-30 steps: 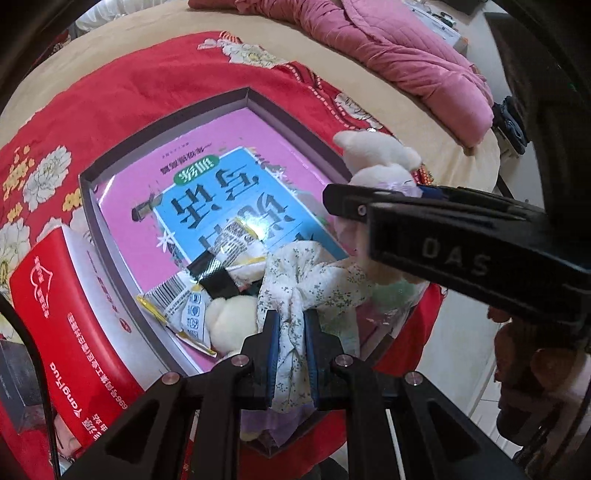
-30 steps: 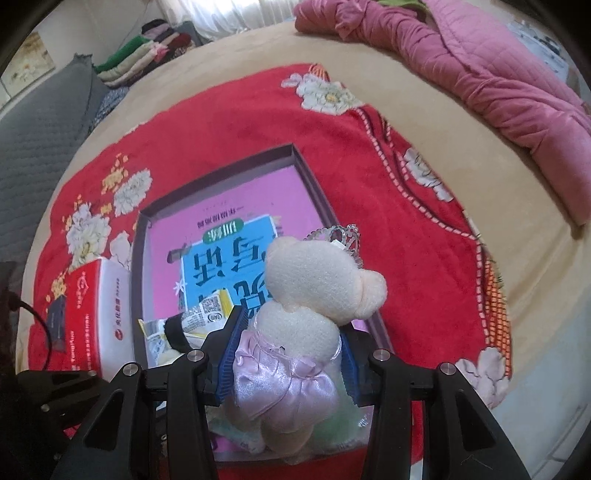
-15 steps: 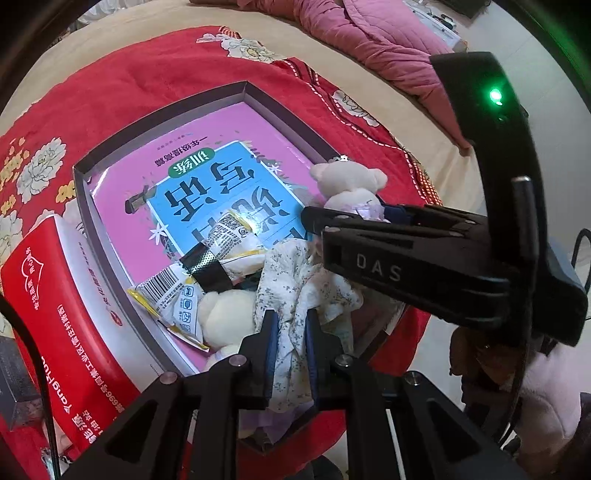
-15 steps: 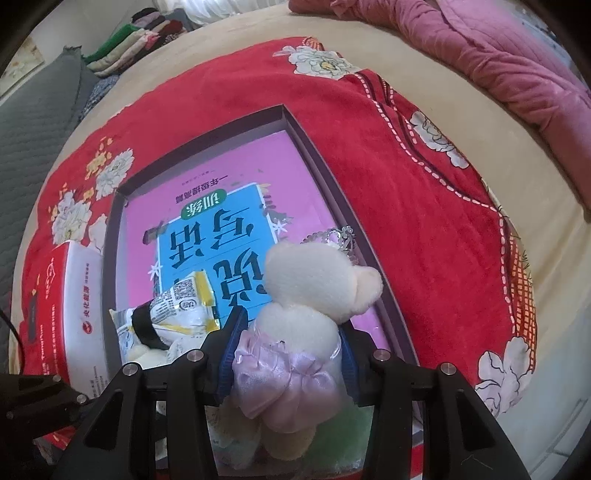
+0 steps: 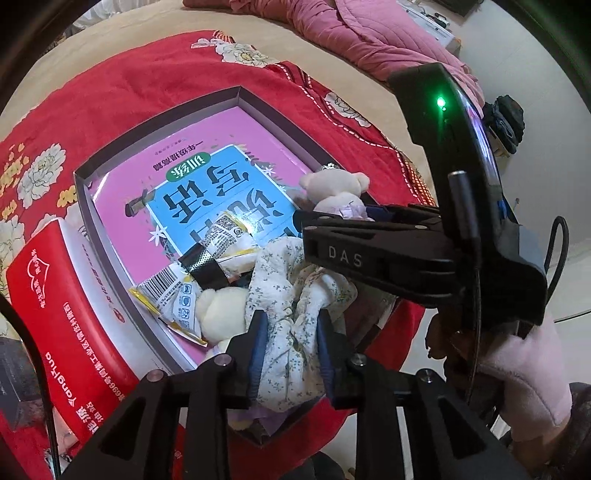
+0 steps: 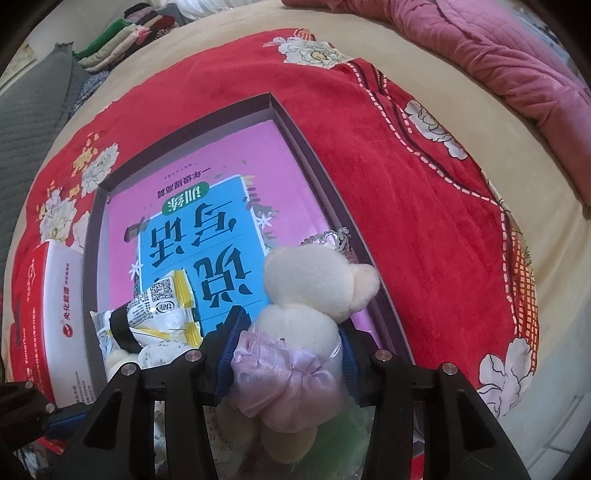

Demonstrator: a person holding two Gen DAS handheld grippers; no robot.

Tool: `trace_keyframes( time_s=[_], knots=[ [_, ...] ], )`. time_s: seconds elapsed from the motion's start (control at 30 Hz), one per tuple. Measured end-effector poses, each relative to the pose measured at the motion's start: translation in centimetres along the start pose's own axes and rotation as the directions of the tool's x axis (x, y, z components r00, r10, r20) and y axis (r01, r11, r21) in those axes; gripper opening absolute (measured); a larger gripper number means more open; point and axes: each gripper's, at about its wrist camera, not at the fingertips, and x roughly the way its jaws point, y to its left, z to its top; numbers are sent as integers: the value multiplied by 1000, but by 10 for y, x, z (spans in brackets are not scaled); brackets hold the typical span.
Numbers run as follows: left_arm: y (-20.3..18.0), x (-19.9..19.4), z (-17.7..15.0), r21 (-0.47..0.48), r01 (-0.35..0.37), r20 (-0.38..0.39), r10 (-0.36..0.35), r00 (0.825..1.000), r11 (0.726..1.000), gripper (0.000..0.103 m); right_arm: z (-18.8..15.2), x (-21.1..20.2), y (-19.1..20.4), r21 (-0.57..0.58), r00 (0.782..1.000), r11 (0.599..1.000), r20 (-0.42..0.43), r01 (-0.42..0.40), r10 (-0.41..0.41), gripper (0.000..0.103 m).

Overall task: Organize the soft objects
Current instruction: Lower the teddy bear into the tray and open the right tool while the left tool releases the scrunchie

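A shallow purple-grey box (image 5: 159, 122) lies on a red flowered blanket, with a pink and blue book (image 5: 207, 184) flat inside. My left gripper (image 5: 291, 321) hangs over the box's near corner. Its jaws are opening, and a white floral cloth (image 5: 295, 280) lies slack between the blue pads on the pile. My right gripper (image 6: 291, 332) is shut on a cream teddy bear (image 6: 310, 280) in a lilac dress, low over the box's right side (image 6: 332, 206). The bear (image 5: 332, 184) also shows behind the right gripper's black body in the left wrist view.
Snack packets (image 5: 173, 288) and a second cream plush (image 5: 218, 306) sit in the box's near corner. A red and white tissue pack (image 5: 70, 306) lies left of the box. A pink quilt (image 5: 351, 33) and folded clothes (image 6: 122, 37) lie further back. The bed's edge runs along the right.
The left jaws have spread apart and the floral cloth has gone slack between them. The right gripper has sunk with the bear into the box's right side.
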Motion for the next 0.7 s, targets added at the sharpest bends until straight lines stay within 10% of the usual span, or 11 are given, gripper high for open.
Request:
trace_keyframes(
  time_s=[0.7],
  knots=[
    [3, -9, -6, 3, -24, 13, 24, 1000, 1000, 40, -2, -70, 0, 5, 993, 1000, 117, -5, 5, 70]
  ],
)
